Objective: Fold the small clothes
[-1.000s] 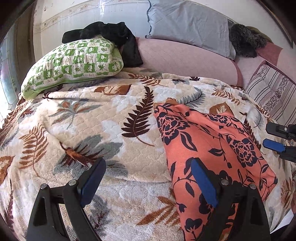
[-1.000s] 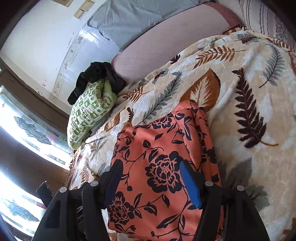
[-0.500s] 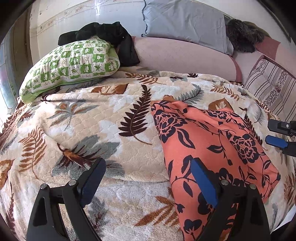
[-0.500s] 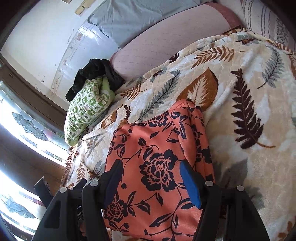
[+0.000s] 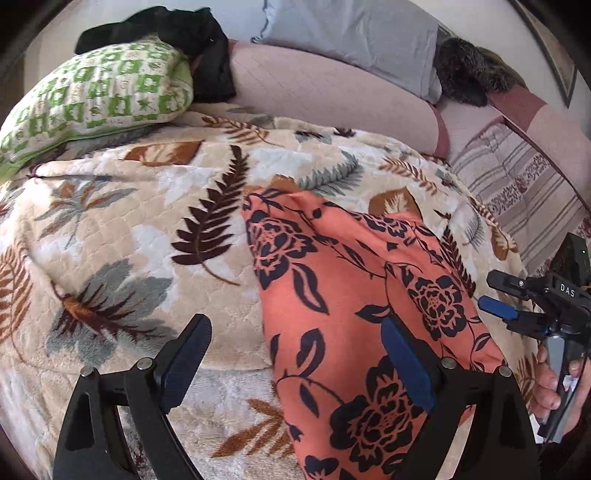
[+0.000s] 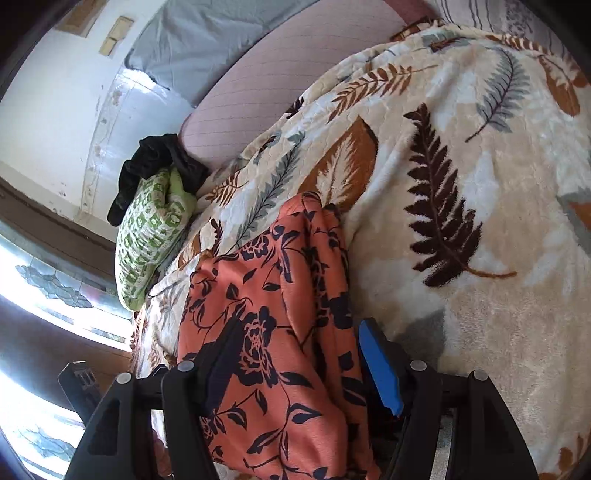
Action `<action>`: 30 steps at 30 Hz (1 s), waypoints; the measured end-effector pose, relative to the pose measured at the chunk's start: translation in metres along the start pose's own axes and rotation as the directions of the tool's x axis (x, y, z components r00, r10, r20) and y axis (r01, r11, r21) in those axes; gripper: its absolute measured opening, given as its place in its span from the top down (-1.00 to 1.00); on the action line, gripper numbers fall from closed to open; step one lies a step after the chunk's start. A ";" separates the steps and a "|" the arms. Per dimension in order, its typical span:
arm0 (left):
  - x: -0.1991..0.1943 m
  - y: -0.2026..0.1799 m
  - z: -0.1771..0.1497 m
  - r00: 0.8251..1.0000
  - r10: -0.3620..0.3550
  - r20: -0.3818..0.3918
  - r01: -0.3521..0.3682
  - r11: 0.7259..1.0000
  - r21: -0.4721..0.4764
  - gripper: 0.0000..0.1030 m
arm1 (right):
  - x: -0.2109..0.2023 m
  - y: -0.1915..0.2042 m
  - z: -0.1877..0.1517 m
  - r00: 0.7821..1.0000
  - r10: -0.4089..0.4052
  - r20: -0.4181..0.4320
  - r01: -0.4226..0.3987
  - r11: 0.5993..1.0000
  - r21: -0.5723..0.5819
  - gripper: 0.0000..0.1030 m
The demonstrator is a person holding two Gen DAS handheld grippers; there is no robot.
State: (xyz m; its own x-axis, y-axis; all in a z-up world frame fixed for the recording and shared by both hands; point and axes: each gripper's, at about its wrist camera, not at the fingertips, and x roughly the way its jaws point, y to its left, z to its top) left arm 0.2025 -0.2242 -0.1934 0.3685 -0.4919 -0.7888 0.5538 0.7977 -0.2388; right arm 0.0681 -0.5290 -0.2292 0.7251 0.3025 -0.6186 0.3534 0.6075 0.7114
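The left gripper [image 5: 295, 360] has its two fingers spread wide, nothing between the pads. Its right finger [image 5: 408, 363] sits over the orange floral garment [image 5: 351, 302], while its other finger [image 5: 186, 360] hangs over the bare blanket at about 7 o'clock in the left wrist view.

The right gripper [image 6: 301, 363] is also spread apart, its fingers straddling the near end of the orange floral garment [image 6: 273, 295]; whether the pads touch the cloth cannot be told. In the left wrist view this same gripper [image 5: 496, 295] shows at 3 o'clock, just beside the garment's right edge, with the person's right hand [image 5: 550, 384] around its handle.

The garment lies spread on the leaf-print blanket [image 5: 122, 236], running from the centre of the left wrist view down toward 5 o'clock. In the right wrist view one long edge is bunched into folds along its right side.

Farther out, a green-and-white checked pillow [image 5: 99, 92] rests at 11 o'clock with a black garment [image 5: 192, 33] heaped on it. A pink bolster [image 5: 325, 96] and a grey pillow [image 5: 354, 33] lie at 12 to 1 o'clock, and a striped cushion [image 5: 517, 192] at 2 o'clock. In the right wrist view a window [image 6: 40, 288] glares at 9 o'clock.
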 end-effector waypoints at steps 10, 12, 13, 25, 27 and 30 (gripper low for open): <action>0.040 0.014 -0.003 0.953 -0.248 -0.177 0.224 0.964 -0.143 -0.81 | 0.038 -0.032 0.011 0.993 0.040 -0.107 -0.029 0.994 0.105 -0.40; 0.044 0.015 -0.002 0.953 -0.241 -0.182 0.217 0.966 -0.143 -0.81 | 0.046 -0.034 0.010 0.991 0.056 -0.125 -0.042 0.993 0.110 -0.45; 0.046 0.015 -0.002 0.950 -0.250 -0.189 0.224 0.963 -0.149 -0.81 | 0.048 -0.034 0.010 0.989 0.072 -0.128 -0.059 0.993 0.107 -0.53; 0.054 0.006 -0.001 0.956 -0.250 -0.154 0.230 0.964 -0.135 -0.52 | 0.079 0.004 -0.010 0.969 0.164 -0.183 -0.162 0.986 0.026 -0.44; 0.050 0.008 0.000 0.960 -0.246 -0.133 0.228 0.964 -0.133 -0.31 | 0.079 0.013 -0.014 0.981 0.093 -0.171 -0.098 0.995 -0.023 -0.15; 0.042 0.008 0.002 0.965 -0.240 -0.102 0.227 0.967 -0.118 0.00 | 0.071 0.024 -0.017 0.989 0.070 -0.130 -0.078 0.995 -0.057 0.09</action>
State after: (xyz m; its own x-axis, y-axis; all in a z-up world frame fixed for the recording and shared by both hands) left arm 0.2240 -0.2390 -0.2272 0.1467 -0.6304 -0.7623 0.5314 0.7002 -0.4768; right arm 0.1184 -0.4803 -0.2616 0.6653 0.4373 -0.6051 0.2612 0.6230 0.7374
